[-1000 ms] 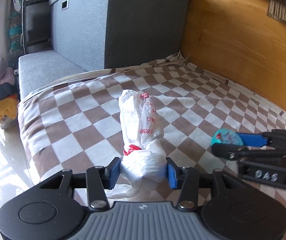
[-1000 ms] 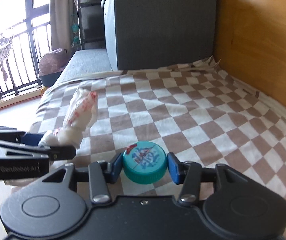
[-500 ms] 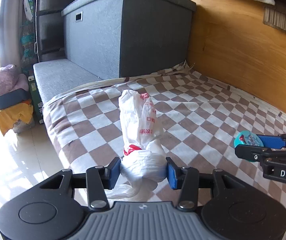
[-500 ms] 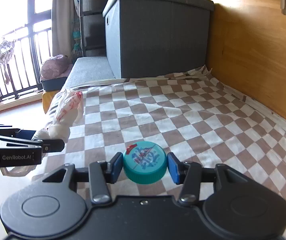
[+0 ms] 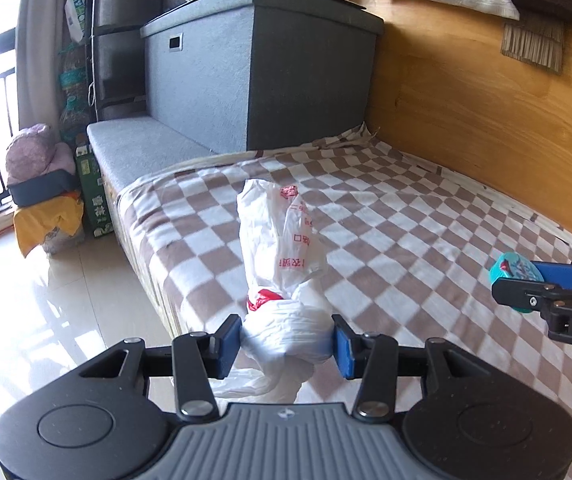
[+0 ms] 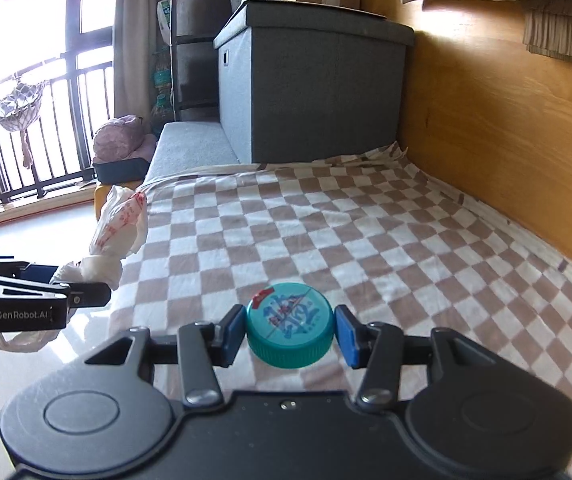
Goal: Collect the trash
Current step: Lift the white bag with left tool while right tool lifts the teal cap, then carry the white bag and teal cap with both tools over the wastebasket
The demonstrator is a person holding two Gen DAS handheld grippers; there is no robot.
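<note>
A crumpled white plastic bag with red print (image 5: 282, 248) is clamped at its knotted end between the blue pads of my left gripper (image 5: 287, 340), held above the edge of the checked bed. The bag's top sticks up past the fingers. In the right wrist view a teal bottle cap with a blue and red label (image 6: 289, 330) sits between the blue pads of my right gripper (image 6: 289, 332), lifted over the bedspread. The bag (image 6: 120, 224) and the left gripper (image 6: 82, 290) also show at that view's left; the cap (image 5: 516, 270) shows at the left wrist view's right edge.
The brown and white checked bedspread (image 6: 366, 236) runs back to a grey storage box (image 6: 310, 92) and a wooden wall (image 6: 506, 128) on the right. A grey bench (image 5: 142, 148), stacked bundles (image 5: 42, 184) and shiny floor tiles (image 5: 46, 320) lie left, by a railed window (image 6: 26, 120).
Both grippers have drawn back and risen a little from the bed, carrying the bag and the cap with them. More of the room and floor shows now. Neither grip has changed.
</note>
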